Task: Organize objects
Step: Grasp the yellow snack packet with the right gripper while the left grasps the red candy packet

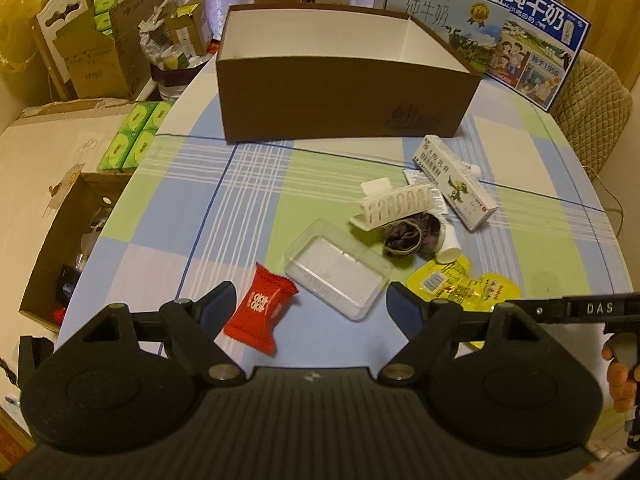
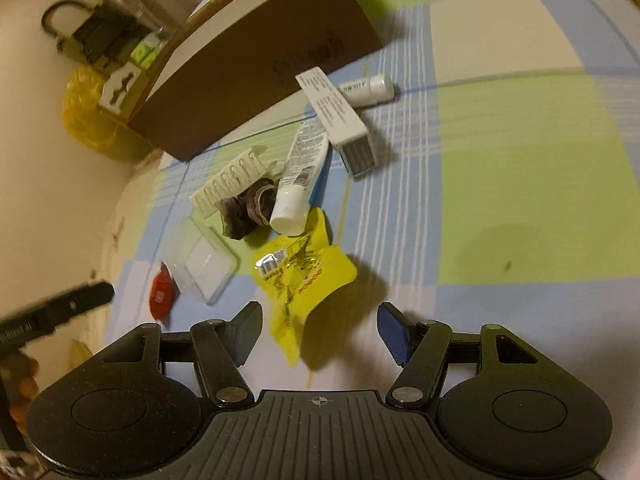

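Observation:
An open brown box [image 1: 340,100] with a white inside stands at the back of the checked table; it also shows in the right wrist view [image 2: 248,64]. In front lie a red candy packet [image 1: 262,306], a clear plastic case [image 1: 338,270], a white comb-like clip [image 1: 396,204], a dark scrunchie [image 1: 408,236], a white tube [image 2: 298,176], a white carton [image 1: 456,182], a small white bottle [image 2: 366,90] and a yellow sachet [image 2: 298,276]. My left gripper [image 1: 310,310] is open, just before the red packet and the clear case. My right gripper [image 2: 320,332] is open, with the yellow sachet's near end between its fingers.
Two milk cartons [image 1: 532,40] stand behind the brown box. A padded chair [image 1: 596,116] is at the right. Cardboard boxes [image 1: 96,60] and green tissue packs [image 1: 136,136] crowd the floor to the left of the table edge.

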A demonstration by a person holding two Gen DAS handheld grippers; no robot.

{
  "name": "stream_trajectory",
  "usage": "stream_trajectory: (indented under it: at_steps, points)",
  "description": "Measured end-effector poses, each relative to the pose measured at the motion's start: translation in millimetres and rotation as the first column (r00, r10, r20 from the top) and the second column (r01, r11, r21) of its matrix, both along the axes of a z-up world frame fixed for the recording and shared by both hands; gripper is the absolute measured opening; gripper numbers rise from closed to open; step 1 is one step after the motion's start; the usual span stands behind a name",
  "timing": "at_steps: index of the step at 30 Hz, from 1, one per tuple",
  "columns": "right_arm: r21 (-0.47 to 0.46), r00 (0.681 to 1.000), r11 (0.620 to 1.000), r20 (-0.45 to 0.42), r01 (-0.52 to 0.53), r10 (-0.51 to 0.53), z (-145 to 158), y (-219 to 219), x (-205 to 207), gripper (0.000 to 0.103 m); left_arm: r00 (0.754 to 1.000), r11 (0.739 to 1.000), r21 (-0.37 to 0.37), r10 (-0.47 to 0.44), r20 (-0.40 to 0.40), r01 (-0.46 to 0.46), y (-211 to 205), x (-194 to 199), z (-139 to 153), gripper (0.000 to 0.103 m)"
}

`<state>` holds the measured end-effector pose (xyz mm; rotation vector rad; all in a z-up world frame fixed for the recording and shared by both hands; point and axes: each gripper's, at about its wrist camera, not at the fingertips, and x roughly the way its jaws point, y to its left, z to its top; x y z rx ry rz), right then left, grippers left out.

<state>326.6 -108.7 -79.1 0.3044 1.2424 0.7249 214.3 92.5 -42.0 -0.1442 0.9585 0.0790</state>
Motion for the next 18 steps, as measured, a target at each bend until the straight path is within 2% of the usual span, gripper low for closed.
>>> stream_trajectory:
  at_steps: [2,6,12,14,16,18]
  points:
    - [0.033,0.999,0.999,-0.036,0.036,-0.035,-5.6,-1.0,2.7,0.060,1.000,1.000,0.001,0.008,-0.005,-0.008,2.8,-1.0,-2.4,0.079]
    - [0.095,0.989,0.989,-0.112,0.109,-0.099,-17.2,-2.6,9.2,0.050,0.999,1.000,0.003,0.030,-0.014,-0.030,10.0,-4.0,-7.7,0.079]
    - [0.138,0.980,0.977,-0.132,0.165,-0.147,-22.3,1.7,15.7,0.042,0.997,0.997,0.016,0.072,-0.033,-0.072,25.4,-5.7,-17.0,0.079]
    - [0.128,0.983,0.980,-0.117,0.155,-0.140,-22.4,5.8,16.6,0.035,0.996,0.997,0.020,0.079,-0.039,-0.078,29.7,-6.5,-20.4,0.079]
    - [0.112,0.985,0.983,-0.109,0.144,-0.132,-24.8,9.1,17.5,0.020,0.995,0.996,0.023,0.083,-0.046,-0.082,33.2,-6.5,-24.9,0.079]
    - [0.123,0.984,0.981,-0.113,0.149,-0.136,-25.3,7.8,18.1,0.018,0.995,0.997,0.023,0.081,-0.056,-0.080,34.9,-5.9,-29.3,0.079]
